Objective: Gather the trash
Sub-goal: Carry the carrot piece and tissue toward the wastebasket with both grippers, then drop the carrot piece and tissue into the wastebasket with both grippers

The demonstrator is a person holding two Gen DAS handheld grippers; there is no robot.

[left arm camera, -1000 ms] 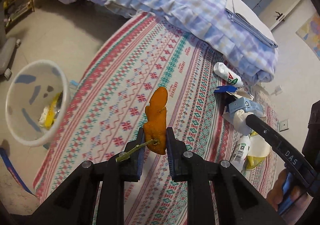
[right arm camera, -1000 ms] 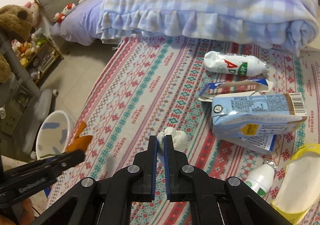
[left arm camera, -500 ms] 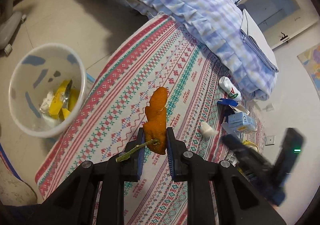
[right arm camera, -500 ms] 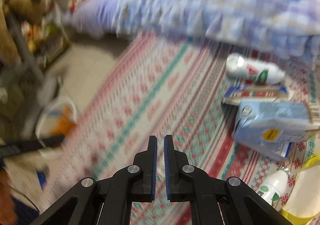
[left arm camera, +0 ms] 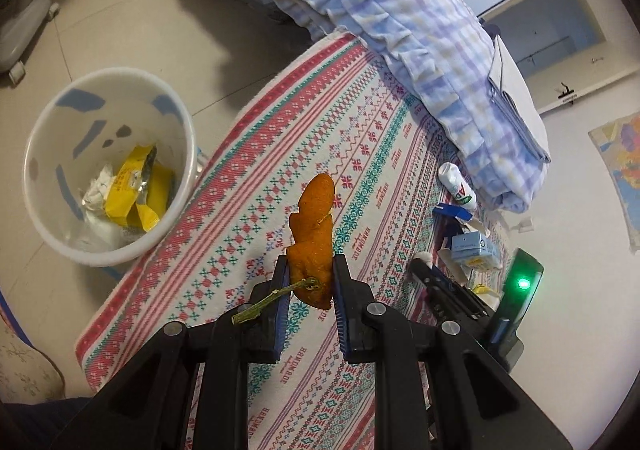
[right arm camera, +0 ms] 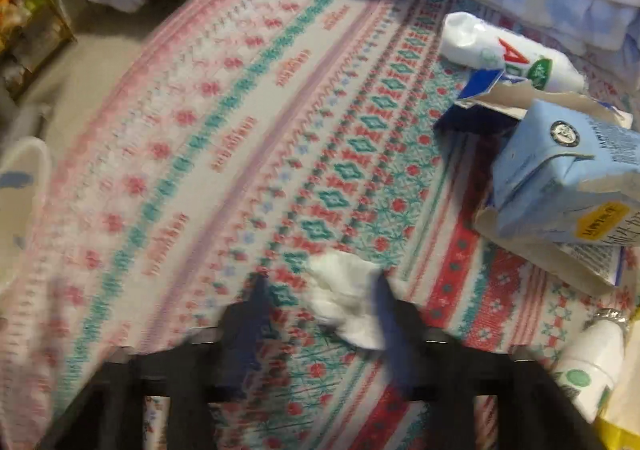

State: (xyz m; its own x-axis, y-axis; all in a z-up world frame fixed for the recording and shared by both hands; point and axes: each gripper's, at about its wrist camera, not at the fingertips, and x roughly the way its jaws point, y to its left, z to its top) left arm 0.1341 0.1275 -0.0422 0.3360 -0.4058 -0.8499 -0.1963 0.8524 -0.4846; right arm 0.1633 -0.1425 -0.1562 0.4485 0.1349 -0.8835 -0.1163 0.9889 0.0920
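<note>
Left gripper clamped on orange peel, right of bin: carry over rim before release. Right gripper opening around tissue wad, far right of bin; centre wad btwn pads, then squeeze.

I'm reading "HANDMADE" repeating along the patterned bedspread, and a red "A" on the white bottle at two o'clock.

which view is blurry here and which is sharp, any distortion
Right wrist view: motion-blurred, smearing the opening right gripper and crumpled tissue between its jaws. Left wrist view: sharp on the orange peel and trash bin, with fisheye bending the patterned rug.
</note>
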